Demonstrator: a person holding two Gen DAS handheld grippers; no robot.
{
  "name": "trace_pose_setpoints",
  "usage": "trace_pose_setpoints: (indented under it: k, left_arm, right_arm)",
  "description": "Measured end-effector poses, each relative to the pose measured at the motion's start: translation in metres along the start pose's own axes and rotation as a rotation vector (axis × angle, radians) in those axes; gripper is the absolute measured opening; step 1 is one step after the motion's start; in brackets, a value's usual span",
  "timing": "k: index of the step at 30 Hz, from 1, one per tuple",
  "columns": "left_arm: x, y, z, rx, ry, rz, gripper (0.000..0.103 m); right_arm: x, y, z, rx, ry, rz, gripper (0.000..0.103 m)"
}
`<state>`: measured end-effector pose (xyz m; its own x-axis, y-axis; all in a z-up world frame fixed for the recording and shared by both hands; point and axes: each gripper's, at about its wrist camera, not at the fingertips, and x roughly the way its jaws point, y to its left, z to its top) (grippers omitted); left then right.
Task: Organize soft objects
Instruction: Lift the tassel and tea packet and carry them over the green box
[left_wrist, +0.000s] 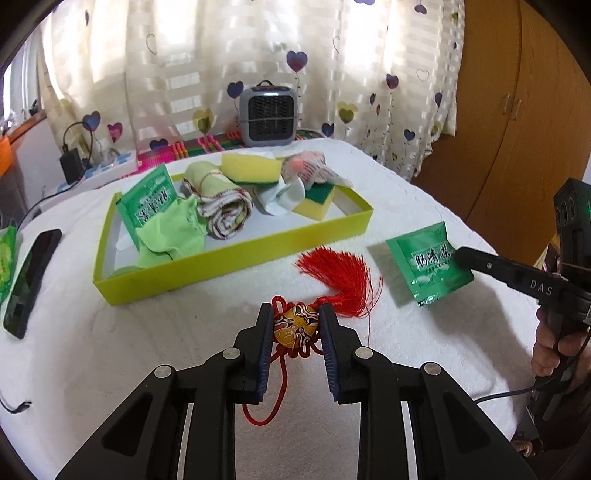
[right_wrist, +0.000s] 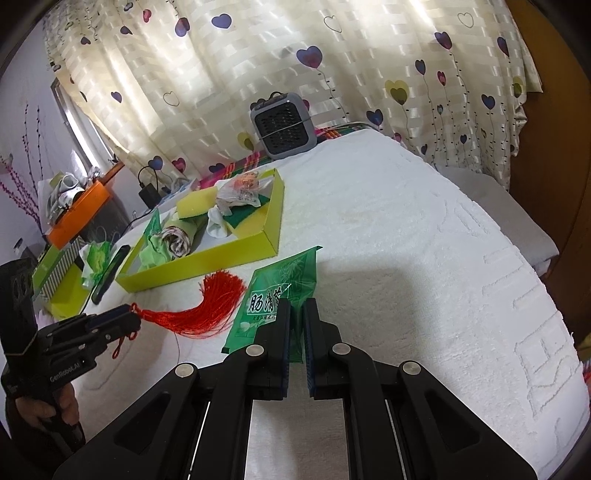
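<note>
Your left gripper (left_wrist: 296, 325) pinches the round painted-mask medallion of the red knotted-cord ornament (left_wrist: 295, 325) between its fingers, a firm spot to hold, since the red silk tassel (left_wrist: 338, 271) and the loose cord loop would slip or tangle. The tassel fans out over the white textured towel (left_wrist: 110, 350) that covers the surface, pointing toward the tray.

Your right gripper (right_wrist: 294, 325) has its fingers pressed nearly together on the lower edge of the green foil tea sachet with black characters (right_wrist: 280, 295). Held by the rim, the thin packet appears lifted off the towel and tilted.

Both things sit just in front of the yellow-green shallow cardboard tray (left_wrist: 236, 251), which looks like their destination. It already holds another green sachet, a light green cloth, a rolled checked towel, yellow-and-green sponges and a crumpled bag, so free room appears mostly along the near side and the right end. The tray's near wall stands in your way. A black phone (left_wrist: 31, 280) lies left of the tray, and a grey heater (left_wrist: 267, 112) stands behind it.
</note>
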<state>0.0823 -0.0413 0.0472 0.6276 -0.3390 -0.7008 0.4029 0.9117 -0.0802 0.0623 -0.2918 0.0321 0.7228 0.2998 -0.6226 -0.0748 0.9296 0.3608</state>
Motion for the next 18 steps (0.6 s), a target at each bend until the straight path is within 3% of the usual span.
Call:
trace_pose_setpoints:
  k: [8,18]
  left_arm:
    - [-0.017,0.004,0.016,-0.002,-0.076,0.004,0.023]
    - [-0.024,0.006,0.025,0.002,-0.101,0.013,0.023]
  right_arm:
    - [-0.004,0.007,0.004,-0.014,-0.018,0.013,0.007]
    - [-0.010,0.018,0.013,-0.042,-0.048,0.029,0.007]
